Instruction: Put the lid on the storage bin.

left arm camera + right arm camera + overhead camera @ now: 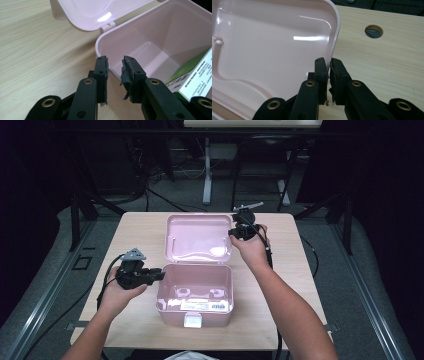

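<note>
Pink box [195, 292] near the tabletop's [290, 270] front edge, lid [199, 239] laid back behind it. Left gripper [115, 65], fingers apart, astride the box's left wall without pressing, likely to steady it. Right gripper [329, 68], fingers clamped on the lid's right edge, seemingly to swing it.

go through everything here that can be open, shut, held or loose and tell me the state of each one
Box: open, upright on the table, left wall between the left gripper's jaws.
Lid: swung back, right edge pinched.
Carton: loose inside the box.
Left gripper: jaws straddle the box wall, gap visible.
Right gripper: shut on the lid's edge.
</note>
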Demonstrator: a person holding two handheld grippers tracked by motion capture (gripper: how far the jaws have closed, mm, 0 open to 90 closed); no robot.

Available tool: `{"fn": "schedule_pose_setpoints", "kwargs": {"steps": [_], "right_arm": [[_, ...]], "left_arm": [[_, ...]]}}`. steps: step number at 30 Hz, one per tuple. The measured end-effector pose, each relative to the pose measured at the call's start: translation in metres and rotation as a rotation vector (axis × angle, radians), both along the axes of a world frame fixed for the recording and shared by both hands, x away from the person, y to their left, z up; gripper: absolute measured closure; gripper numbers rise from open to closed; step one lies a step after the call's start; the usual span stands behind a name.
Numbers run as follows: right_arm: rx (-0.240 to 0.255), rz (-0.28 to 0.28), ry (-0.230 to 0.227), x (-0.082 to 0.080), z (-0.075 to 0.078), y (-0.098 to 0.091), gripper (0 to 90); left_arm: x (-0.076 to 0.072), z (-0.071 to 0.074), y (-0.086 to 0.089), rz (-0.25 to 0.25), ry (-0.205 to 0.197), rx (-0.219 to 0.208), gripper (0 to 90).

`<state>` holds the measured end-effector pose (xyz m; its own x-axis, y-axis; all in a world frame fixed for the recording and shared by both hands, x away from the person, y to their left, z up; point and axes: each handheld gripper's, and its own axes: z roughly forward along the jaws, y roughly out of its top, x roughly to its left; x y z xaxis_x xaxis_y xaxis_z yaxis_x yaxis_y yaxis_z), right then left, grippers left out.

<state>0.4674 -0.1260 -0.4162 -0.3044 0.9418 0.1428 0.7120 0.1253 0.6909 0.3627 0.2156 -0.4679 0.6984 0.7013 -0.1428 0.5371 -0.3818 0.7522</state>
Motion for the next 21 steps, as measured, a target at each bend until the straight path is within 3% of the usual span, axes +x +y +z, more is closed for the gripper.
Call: {"fn": "schedule_pose_setpoints", "kwargs": {"steps": [21], "right_arm": [[0.011, 0.023, -0.054, -0.017, 0.013, -0.002, 85.7]], "left_arm": [[0.000, 0.000, 0.000, 0.002, -0.001, 0.000, 73.8]]}}
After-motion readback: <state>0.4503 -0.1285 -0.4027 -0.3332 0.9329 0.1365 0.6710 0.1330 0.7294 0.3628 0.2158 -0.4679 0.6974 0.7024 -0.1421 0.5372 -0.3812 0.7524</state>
